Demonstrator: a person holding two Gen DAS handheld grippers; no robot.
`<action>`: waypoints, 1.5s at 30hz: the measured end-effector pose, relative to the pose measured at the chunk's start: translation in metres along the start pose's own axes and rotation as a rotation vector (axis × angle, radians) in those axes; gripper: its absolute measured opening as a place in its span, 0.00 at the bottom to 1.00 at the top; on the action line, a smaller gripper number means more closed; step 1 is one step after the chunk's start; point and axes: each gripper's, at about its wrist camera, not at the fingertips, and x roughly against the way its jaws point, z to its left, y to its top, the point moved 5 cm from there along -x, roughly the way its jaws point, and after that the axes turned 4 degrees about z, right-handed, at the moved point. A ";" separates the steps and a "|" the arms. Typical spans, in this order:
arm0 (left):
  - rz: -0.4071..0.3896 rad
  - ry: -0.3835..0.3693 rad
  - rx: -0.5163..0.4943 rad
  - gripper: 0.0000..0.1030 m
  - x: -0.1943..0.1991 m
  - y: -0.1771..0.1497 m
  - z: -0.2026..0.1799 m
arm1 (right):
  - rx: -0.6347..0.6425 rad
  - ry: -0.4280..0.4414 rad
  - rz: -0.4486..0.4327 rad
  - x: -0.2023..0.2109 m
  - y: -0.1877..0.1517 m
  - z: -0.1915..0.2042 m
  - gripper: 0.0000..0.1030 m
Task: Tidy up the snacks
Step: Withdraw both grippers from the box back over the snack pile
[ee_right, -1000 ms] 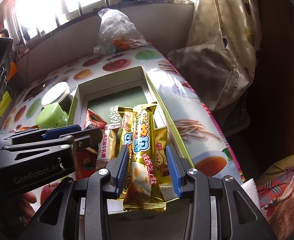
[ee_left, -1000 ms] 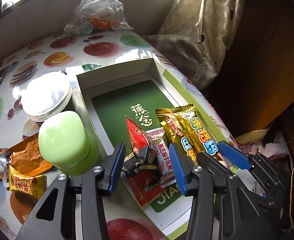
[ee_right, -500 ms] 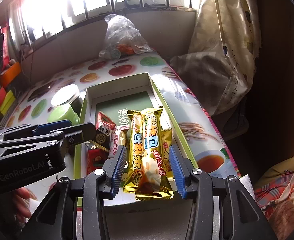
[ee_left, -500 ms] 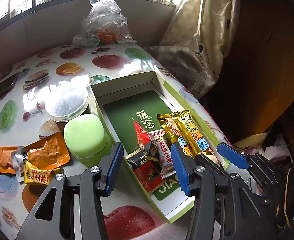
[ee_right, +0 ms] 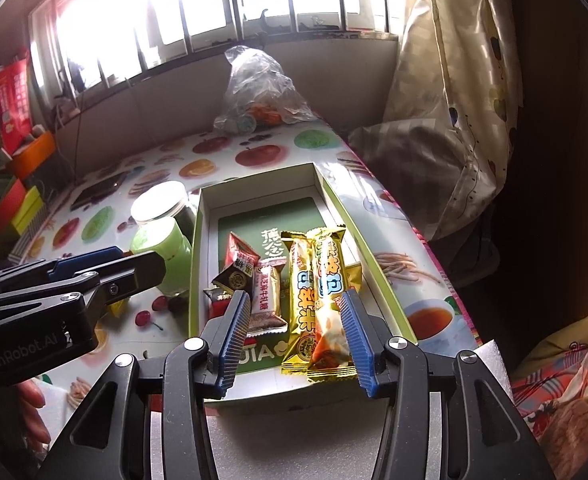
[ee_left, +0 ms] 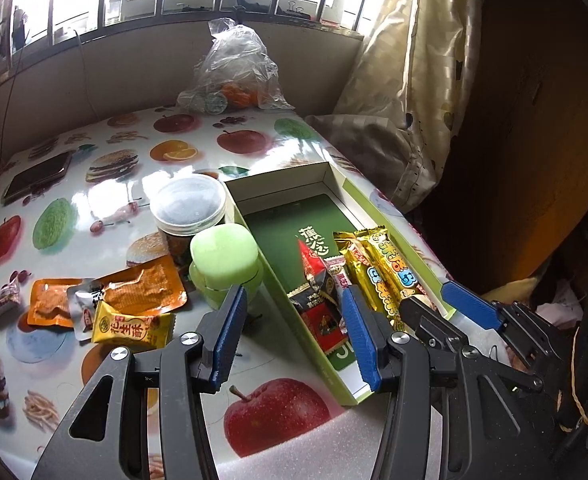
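I am pulling both hand-held grippers back toward me: my left hand-held gripper (ee_left: pixel 294 336) is hanging released above the table (ee_left: pixel 94 208), and my right hand-held gripper (ee_right: pixel 298 336), also released, is now clear of the gold snack bars (ee_right: pixel 318 292). Those bars are lying in the green box (ee_right: pixel 198 248) beside the smaller candies (ee_right: pixel 250 280). Farther left, more packets (ee_left: pixel 106 308) are waiting by the green container (ee_left: pixel 226 264) and clear-lidded jar (ee_left: pixel 188 208), showing more fully than before.

Green box (ee_left: pixel 390 216), gold wrappers (ee_left: pixel 378 276)

Plastic bag (ee_left: pixel 234 76) contents too blurred to identify.
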 end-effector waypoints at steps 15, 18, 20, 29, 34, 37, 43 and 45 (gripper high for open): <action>-0.045 0.037 0.062 0.49 0.036 -0.024 0.042 | 0.054 0.040 -0.025 0.015 -0.007 0.044 0.45; -0.050 0.056 0.082 0.49 0.041 -0.031 0.054 | 0.071 0.052 -0.026 0.016 -0.008 0.055 0.45; -0.050 0.064 0.101 0.49 0.044 -0.035 0.063 | 0.077 0.063 -0.025 0.016 -0.008 0.061 0.45; -0.065 0.125 0.199 0.49 0.059 -0.056 0.116 | 0.114 0.112 -0.022 0.014 -0.011 0.093 0.45; -0.075 0.161 0.233 0.49 0.065 -0.066 0.142 | 0.146 0.139 -0.010 0.008 -0.011 0.112 0.45; -0.071 0.164 0.259 0.49 0.066 -0.069 0.156 | 0.179 0.156 -0.003 0.004 -0.011 0.123 0.45; -0.051 0.177 0.292 0.49 0.063 -0.080 0.177 | 0.223 0.192 0.030 -0.012 -0.011 0.144 0.45; -0.046 0.186 0.303 0.49 0.062 -0.081 0.185 | 0.241 0.200 0.039 -0.018 -0.011 0.152 0.45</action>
